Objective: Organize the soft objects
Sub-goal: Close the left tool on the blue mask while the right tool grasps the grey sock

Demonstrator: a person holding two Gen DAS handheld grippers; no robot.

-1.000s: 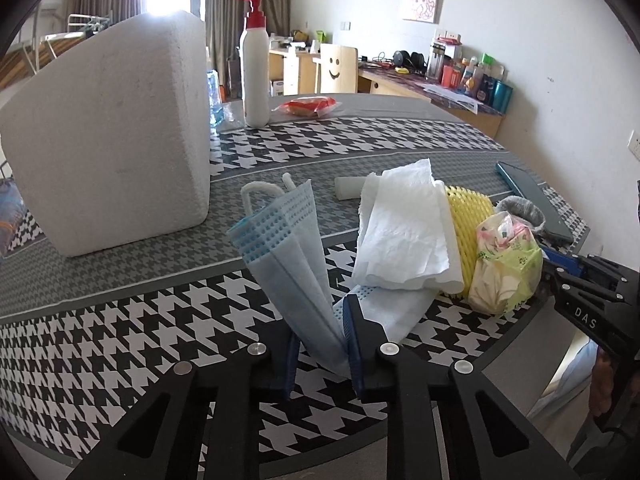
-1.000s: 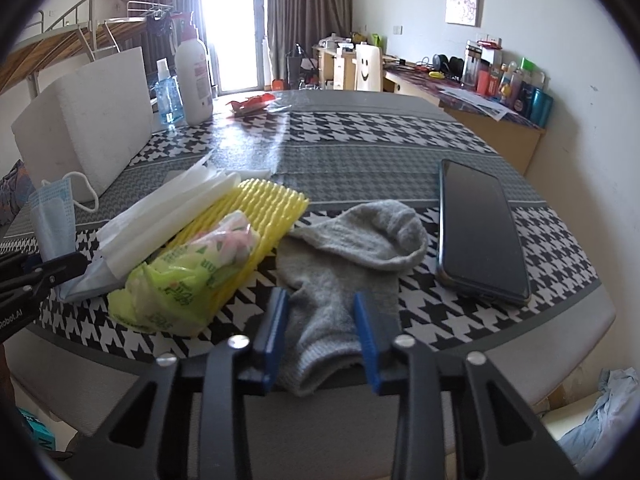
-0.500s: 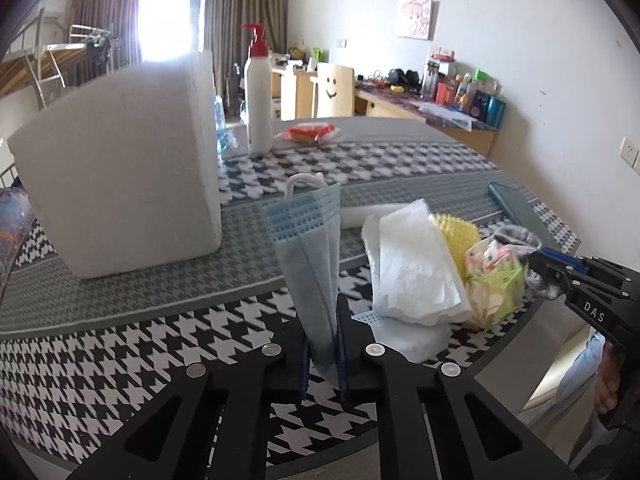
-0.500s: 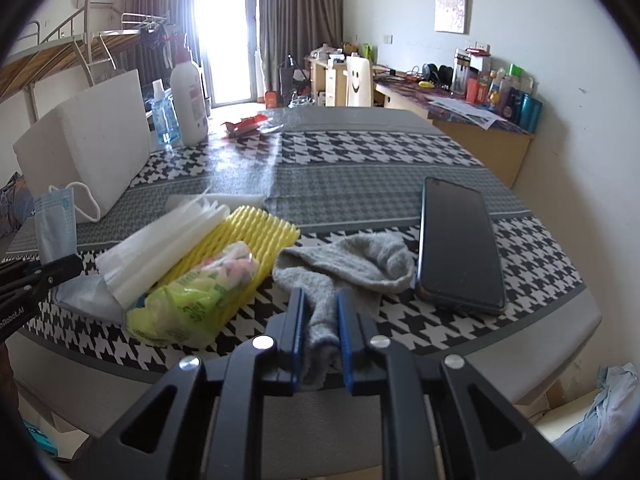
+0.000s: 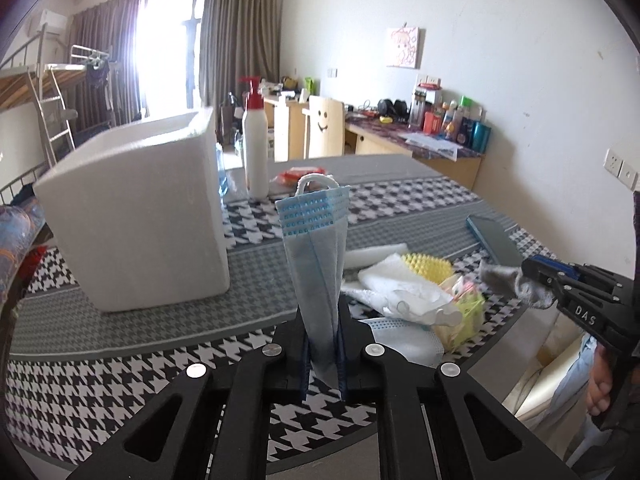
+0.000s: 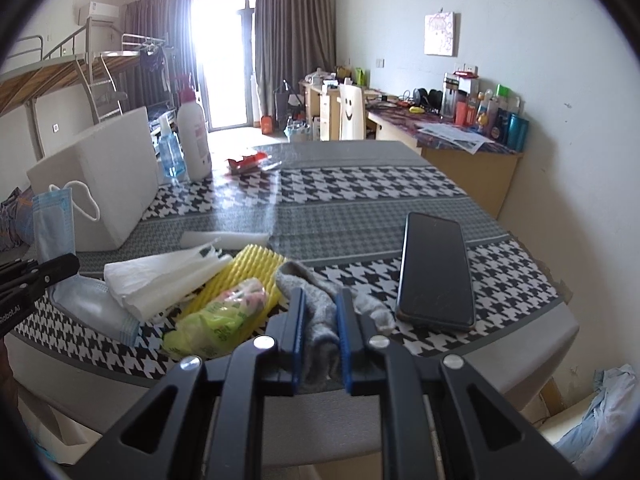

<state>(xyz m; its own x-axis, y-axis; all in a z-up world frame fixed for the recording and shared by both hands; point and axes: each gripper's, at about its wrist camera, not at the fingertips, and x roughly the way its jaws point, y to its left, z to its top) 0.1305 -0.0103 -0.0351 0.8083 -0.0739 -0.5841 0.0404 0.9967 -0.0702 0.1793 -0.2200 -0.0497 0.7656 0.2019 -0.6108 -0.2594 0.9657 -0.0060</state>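
Mask [image 5: 318, 264] in left tool [image 5: 323, 354] — sock [image 6: 320, 332] in right tool [image 6: 320, 334].

Daylight is admitted through the blown-out window [image 6: 224, 60]; glare is cast along the table [image 6: 256, 208]. Strong fisheye curvature and dark corner vignetting are seen.
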